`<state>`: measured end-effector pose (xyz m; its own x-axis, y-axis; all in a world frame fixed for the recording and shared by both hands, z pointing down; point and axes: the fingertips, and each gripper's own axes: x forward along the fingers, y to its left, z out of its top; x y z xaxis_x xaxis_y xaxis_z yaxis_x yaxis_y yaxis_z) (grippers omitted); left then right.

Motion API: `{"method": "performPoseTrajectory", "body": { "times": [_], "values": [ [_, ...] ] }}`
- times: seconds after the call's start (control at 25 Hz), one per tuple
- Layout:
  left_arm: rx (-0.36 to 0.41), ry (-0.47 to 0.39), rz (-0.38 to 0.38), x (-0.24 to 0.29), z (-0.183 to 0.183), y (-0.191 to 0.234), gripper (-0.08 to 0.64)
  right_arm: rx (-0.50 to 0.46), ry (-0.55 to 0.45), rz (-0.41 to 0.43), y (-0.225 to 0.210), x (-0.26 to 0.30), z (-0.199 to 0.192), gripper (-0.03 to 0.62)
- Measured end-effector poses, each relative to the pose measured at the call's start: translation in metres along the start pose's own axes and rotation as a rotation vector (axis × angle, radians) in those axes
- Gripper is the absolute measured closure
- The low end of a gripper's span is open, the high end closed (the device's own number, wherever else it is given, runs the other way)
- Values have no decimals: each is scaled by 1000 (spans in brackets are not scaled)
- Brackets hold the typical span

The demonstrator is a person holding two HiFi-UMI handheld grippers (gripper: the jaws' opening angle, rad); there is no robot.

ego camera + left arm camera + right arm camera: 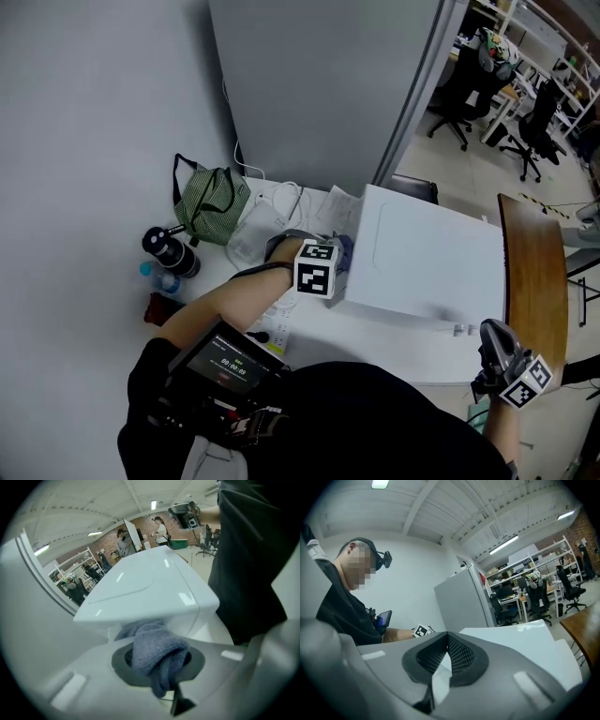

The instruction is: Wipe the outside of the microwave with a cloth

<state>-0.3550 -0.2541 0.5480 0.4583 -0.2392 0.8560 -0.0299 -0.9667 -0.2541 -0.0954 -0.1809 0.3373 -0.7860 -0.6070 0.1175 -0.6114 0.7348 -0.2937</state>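
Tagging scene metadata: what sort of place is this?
Likely an open-plan office or lab workspace, not a home kitchen: swivel office chairs, open shelving racks, a brick wall. The microwave sits on a white table.

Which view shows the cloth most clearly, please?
The left gripper view: the blue-grey cloth fills the foreground against the white microwave. The head view shows only a sliver; the right gripper view shows none.

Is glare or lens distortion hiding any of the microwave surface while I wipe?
Left gripper view: heavy fisheye bending, small ceiling-light glints on the microwave top, cloth clear. Head view: even light, white top almost featureless. Right gripper view: fisheye curve, dark corners.
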Motion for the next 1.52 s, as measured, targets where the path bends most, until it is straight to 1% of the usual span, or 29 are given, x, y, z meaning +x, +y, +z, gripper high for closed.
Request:
{"method": "performPoseTrajectory", "body": {
  "times": [0.08,0.2,0.36,0.56,0.64,0.72,0.8,0.88,1.0,1.08,1.16,1.24,1.32,1.44,1.52],
  "values": [
    [-23,-16,-19,17,-9,-2,502,5,31,-33,-3,-5,-5,588],
    [-50,3,-49,59,-32,-9,502,1,81,-58,-1,-5,-15,588],
    [-149,20,-76,114,-61,-16,502,-8,132,-78,1,-3,-22,588],
    [-250,34,-130,161,-81,-29,500,-22,162,-88,8,-1,-25,588],
    [-261,38,-136,168,-85,-33,500,-32,166,-80,13,2,-24,588],
    [-251,40,-138,161,-84,-33,500,-45,159,-65,17,5,-21,588],
    [-252,16,-137,136,-78,-31,500,-60,134,-43,21,8,-14,588],
    [-252,-30,-112,92,-65,-25,500,-70,93,-18,23,11,-4,588],
    [-224,-82,-30,9,-41,-10,500,-71,25,22,23,18,8,588],
    [-196,-88,10,-40,-22,-8,500,-59,-14,50,23,22,13,588],
    [-164,-69,3,-67,1,-17,500,-51,-39,73,23,25,17,588],
    [-123,-34,-38,-67,19,-34,500,-50,-53,88,24,26,21,588],
    [-89,5,-69,-50,27,-46,500,-50,-60,95,24,26,23,588],
    [-63,63,-74,-25,16,-51,500,-50,-53,87,23,25,20,588],
    [-73,58,-84,-12,6,-52,500,-47,-37,66,20,22,17,588]
  ]
}}
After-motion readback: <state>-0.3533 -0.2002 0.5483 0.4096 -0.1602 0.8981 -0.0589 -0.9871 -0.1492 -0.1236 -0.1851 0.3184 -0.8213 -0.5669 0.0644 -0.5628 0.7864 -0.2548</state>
